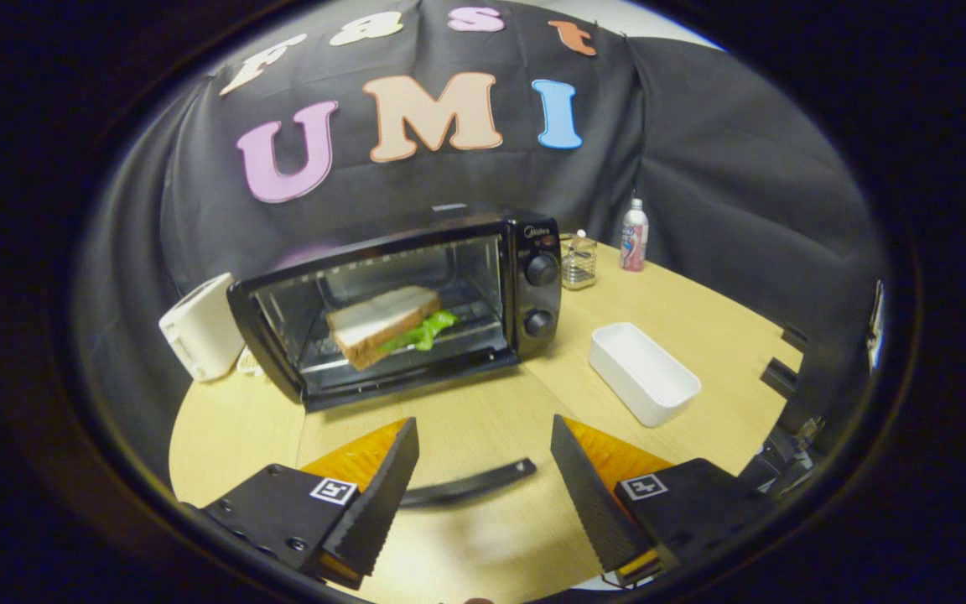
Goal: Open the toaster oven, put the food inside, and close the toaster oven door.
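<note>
The black toaster oven [533, 252] stands on the round wooden table [231, 436], beyond my fingers. Its glass door is swung down towards me, and the table shows through the pane. The door's black handle [466, 485] lies low between my two fingers, touching neither. Inside the oven, a sandwich [382, 323] of white bread with green lettuce rests tilted on the rack. My gripper [483, 428] is open, with the orange-backed left finger [378, 495] and right finger [588, 495] wide apart and nothing gripped.
A white rectangular tray [644, 373] sits on the table right of the oven. A white toaster [202, 327] stands to the oven's left. Behind the oven on the right are a small clear holder [579, 262] and a spray bottle [634, 235].
</note>
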Motion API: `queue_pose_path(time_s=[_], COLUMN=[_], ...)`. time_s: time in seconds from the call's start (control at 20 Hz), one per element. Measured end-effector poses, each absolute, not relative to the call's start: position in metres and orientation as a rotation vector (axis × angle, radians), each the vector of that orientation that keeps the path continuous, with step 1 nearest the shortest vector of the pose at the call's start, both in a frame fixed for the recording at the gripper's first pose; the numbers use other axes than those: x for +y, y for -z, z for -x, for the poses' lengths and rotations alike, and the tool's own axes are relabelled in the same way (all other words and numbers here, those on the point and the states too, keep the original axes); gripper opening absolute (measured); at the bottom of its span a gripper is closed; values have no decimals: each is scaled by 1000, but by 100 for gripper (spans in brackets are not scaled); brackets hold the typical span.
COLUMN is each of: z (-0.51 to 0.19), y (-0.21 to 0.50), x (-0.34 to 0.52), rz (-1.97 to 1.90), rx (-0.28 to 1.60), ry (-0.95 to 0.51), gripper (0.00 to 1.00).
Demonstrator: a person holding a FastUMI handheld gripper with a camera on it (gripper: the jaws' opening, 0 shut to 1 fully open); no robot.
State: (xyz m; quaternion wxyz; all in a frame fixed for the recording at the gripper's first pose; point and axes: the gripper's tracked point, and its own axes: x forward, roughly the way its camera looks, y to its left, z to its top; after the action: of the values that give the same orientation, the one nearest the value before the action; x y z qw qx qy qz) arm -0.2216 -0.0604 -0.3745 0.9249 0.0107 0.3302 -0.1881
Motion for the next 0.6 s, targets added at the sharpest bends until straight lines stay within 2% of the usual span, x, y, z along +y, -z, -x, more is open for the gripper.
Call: queue_pose_path(time_s=[0.2, 0.6], z=[252, 266], y=[393, 451], x=[-53, -45], rz=[26, 75], rx=[755, 896], ry=[352, 272], gripper=[98, 99])
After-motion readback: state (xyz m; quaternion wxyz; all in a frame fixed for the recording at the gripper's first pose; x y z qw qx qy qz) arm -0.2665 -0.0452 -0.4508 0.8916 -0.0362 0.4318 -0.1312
